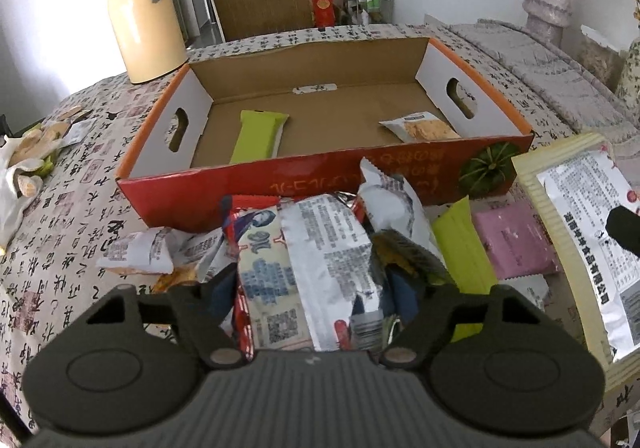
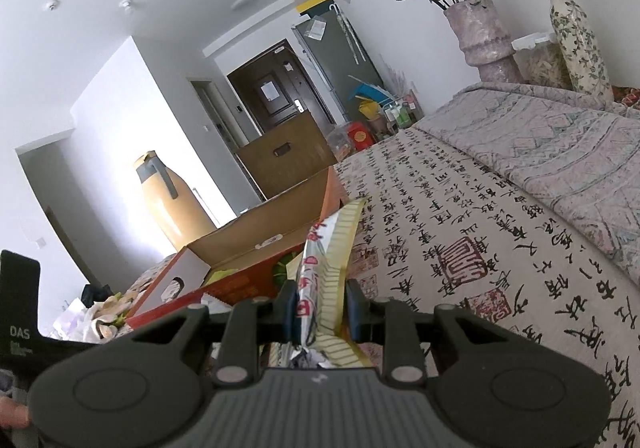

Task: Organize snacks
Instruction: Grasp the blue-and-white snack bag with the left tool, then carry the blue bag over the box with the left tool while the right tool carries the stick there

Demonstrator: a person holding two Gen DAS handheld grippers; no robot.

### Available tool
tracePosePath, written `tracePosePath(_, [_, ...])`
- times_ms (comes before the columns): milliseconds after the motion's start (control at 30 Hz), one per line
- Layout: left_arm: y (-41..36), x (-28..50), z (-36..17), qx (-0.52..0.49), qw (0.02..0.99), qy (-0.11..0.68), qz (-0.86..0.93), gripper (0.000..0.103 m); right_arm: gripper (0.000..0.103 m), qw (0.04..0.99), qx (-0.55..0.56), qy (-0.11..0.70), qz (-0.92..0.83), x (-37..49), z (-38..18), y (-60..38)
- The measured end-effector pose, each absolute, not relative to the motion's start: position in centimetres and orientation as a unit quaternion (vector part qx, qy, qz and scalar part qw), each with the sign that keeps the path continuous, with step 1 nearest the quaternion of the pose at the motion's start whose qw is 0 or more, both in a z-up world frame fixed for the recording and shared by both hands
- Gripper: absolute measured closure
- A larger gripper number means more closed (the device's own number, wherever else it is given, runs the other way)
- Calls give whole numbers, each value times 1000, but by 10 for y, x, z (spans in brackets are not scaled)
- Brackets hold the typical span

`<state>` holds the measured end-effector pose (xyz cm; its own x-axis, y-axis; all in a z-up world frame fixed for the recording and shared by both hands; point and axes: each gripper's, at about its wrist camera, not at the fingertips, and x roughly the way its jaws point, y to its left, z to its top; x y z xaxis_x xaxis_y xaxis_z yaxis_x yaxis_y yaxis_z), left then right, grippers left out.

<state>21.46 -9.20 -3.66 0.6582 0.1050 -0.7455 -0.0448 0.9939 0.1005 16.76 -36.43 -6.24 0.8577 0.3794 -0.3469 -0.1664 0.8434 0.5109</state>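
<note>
An open cardboard box (image 1: 240, 184) with red-orange sides stands on the table; a green bar (image 1: 258, 136) and a cracker packet (image 1: 424, 127) lie inside. A pile of snack packets (image 1: 320, 248) lies before the box. My left gripper (image 1: 324, 284) is closed around packets in that pile, a white printed packet (image 1: 332, 264) between its fingers. My right gripper (image 2: 320, 308) is shut on a cream striped packet (image 2: 332, 248), held upright above the table right of the box (image 2: 256, 236); this packet also shows at the right in the left wrist view (image 1: 580, 232).
A yellow thermos jug (image 1: 140, 16) stands behind the box at left. Opened wrappers and crackers (image 1: 32, 152) lie at the table's left edge. Vases with flowers (image 2: 484, 40) stand at the far right. A green packet (image 1: 464, 248) and pink packet (image 1: 516, 244) lie right of the pile.
</note>
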Motion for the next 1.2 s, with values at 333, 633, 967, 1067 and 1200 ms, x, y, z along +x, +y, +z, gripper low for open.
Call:
tracePosePath(333, [-78,205,-30,19,917,396,42,43,79,933,235,228,151,160,-60,-356])
tracePosePath(633, [-66,193,-21,5,924,381,36,48,79,935,231,227,147,153,-55,-351])
tracePosePath(967, [-56,183,-7,-2,934,355,31,48,79,939,222,215,152,150,-44,-344])
tracePosePath(1067, [-53,182,-2,-4,937,347,29,48,79,940,220,212,155,152,-40,-340])
tracePosePath(1200, [-50,182,8,-6,942,334,26,48,79,941,214,204,162,158,-31,-333])
